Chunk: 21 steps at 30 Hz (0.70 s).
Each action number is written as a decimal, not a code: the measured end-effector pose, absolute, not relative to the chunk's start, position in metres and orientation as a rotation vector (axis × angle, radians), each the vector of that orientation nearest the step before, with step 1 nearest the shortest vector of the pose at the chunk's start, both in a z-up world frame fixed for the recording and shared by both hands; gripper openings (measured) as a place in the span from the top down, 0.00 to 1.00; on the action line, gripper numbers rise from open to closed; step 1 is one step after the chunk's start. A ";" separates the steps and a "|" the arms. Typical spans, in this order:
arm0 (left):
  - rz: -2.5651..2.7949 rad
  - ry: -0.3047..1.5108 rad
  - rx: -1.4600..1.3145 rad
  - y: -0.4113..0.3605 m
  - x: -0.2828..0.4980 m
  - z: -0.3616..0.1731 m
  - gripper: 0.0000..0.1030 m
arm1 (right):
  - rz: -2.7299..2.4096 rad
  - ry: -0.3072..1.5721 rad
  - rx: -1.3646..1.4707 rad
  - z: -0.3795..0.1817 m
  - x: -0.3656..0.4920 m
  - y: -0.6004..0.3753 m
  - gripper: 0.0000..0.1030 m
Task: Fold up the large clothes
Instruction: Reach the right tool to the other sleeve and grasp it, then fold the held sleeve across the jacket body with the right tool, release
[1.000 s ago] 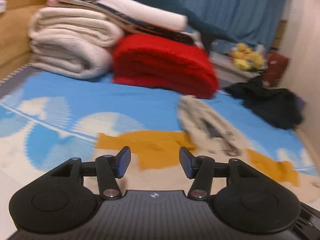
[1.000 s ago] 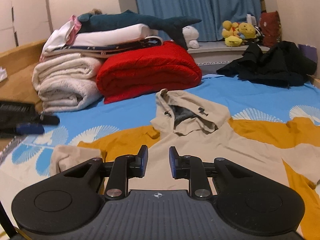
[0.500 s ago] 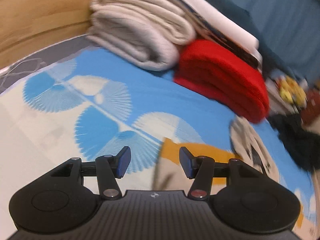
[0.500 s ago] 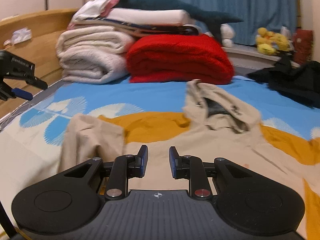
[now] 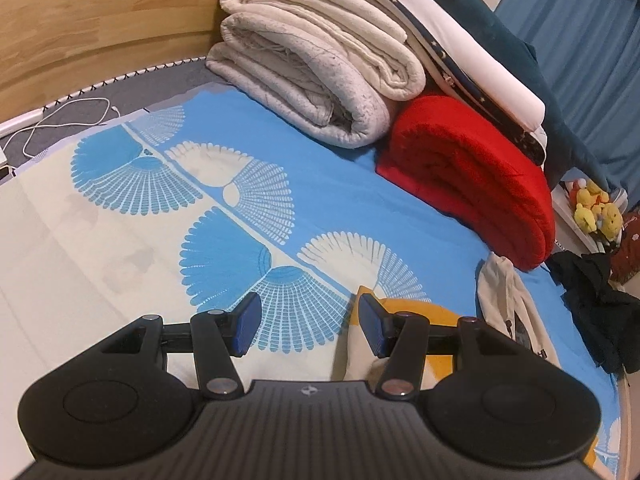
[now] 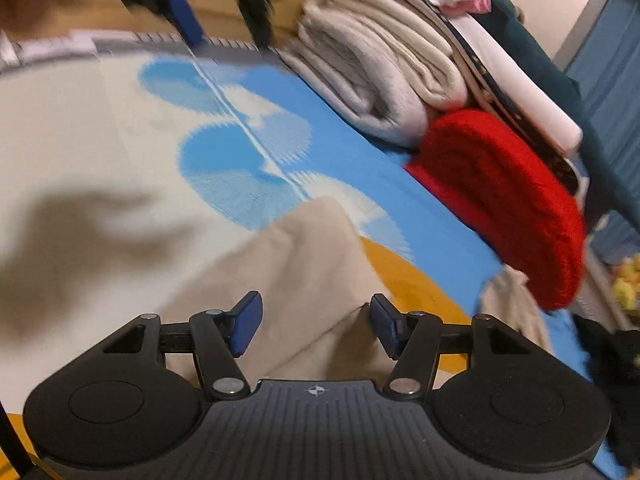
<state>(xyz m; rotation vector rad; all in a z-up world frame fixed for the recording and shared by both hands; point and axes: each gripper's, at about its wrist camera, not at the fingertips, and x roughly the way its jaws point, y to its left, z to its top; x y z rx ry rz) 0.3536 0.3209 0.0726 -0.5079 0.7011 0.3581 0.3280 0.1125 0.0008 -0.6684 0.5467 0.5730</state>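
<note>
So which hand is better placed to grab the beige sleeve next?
The right. Its tongs are opening directly over the beige sleeve, nothing gripped yet. The left tongs hang over bare bedsheet beside it.

A bed [image 5: 100,240] spread with a blue and cream fan-patterned sheet fills the room, backed by a wooden headboard [image 5: 100,28] with a white cable [image 5: 68,116] lying along the grey mattress edge. Folded cream blankets [image 5: 312,80] and a red blanket [image 5: 472,184] are stacked against it. Blue curtains [image 5: 592,48] hang beyond, beside a ledge with yellow plush toys [image 5: 596,212], under warm indoor light.
</note>
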 end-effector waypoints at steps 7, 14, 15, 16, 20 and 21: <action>0.355 0.709 -0.503 0.317 0.356 0.071 0.43 | 0.539 0.658 -0.546 -0.007 0.357 0.095 0.75; 0.333 0.717 -0.481 0.303 0.361 0.068 0.43 | 0.407 0.675 0.020 0.022 0.394 0.005 0.96; 0.329 0.720 -0.475 0.301 0.362 0.068 0.43 | 0.321 0.653 0.146 0.025 0.396 -0.023 0.96; 0.325 0.723 -0.469 0.298 0.363 0.067 0.43 | 0.242 0.645 0.248 0.024 0.397 -0.049 0.96; 0.302 0.737 -0.448 0.289 0.367 0.063 0.43 | -0.077 0.687 0.373 -0.007 0.394 -0.129 0.80; 0.296 0.742 -0.441 0.286 0.368 0.062 0.43 | -0.121 0.698 0.355 -0.014 0.391 -0.140 0.78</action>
